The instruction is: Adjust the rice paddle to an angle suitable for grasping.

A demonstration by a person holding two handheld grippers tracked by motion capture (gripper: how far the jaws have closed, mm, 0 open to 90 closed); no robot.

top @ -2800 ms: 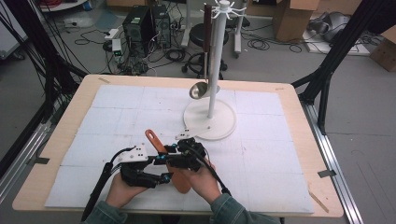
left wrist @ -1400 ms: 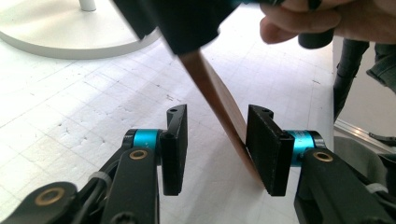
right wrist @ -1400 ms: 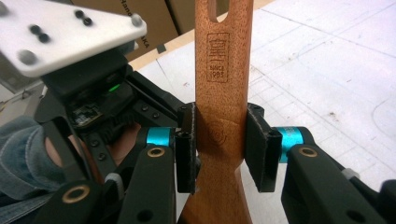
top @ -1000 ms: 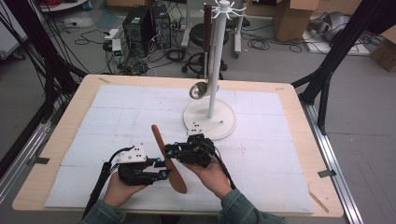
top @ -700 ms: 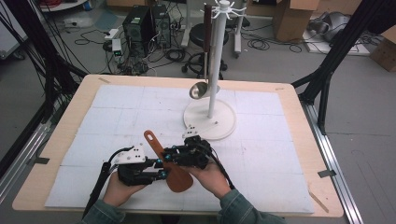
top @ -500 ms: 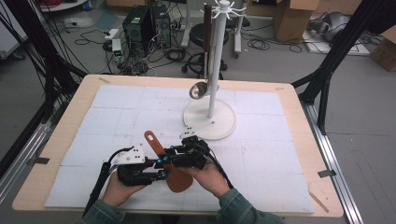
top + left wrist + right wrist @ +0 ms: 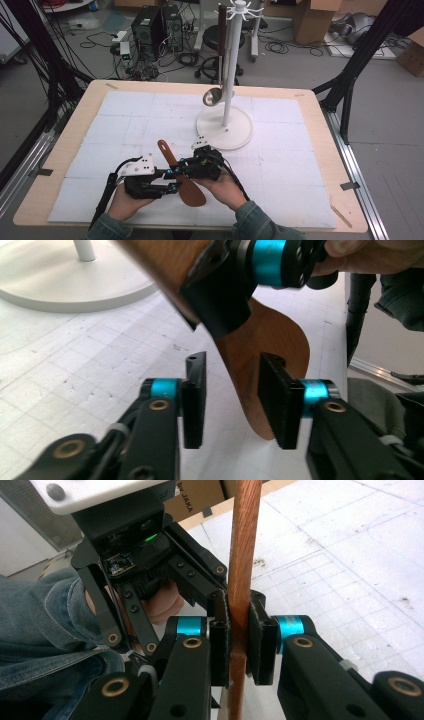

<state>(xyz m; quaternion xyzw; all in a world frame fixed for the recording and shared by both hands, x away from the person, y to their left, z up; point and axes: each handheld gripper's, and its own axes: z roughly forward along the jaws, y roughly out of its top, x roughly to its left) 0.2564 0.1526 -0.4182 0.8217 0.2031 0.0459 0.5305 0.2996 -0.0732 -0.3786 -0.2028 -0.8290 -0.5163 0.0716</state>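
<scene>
Table [image 7: 310, 100] first: a pale wooden top covered with white gridded sheets, and toward its far side a white stand [image 7: 225, 127] with a round foot and a tall post, from whose hooks a metal ladle [image 7: 212, 96] hangs. Near the person's edge both hands meet over the sheets around a wooden spatula [image 7: 182, 180]. Its long axis runs slantwise in the high view, thin handle pointing up and away toward the far left, broad blade low and toward the person.

Right gripper [image 7: 239, 645] pinches the handle edge-on, the wood squeezed flat between both pads; its jaws have just been closing on it. Left gripper [image 7: 231, 400] sits just left of the other and reaches across to the blade, which lies between its jaws. In the left gripper view the far pad lies against the blade face while a clear gap shows at the other pad, so this claw is spread and not yet gripping; its jaws have just been opening a little. The coming handover, as I judge it, turns on that gap: the blade already stands between the left pads, so they need only close.

Against the frame a second ago, the spatula has leaned over: then it stood nearly straight across the hands, now its handle tips to the far left.
</scene>
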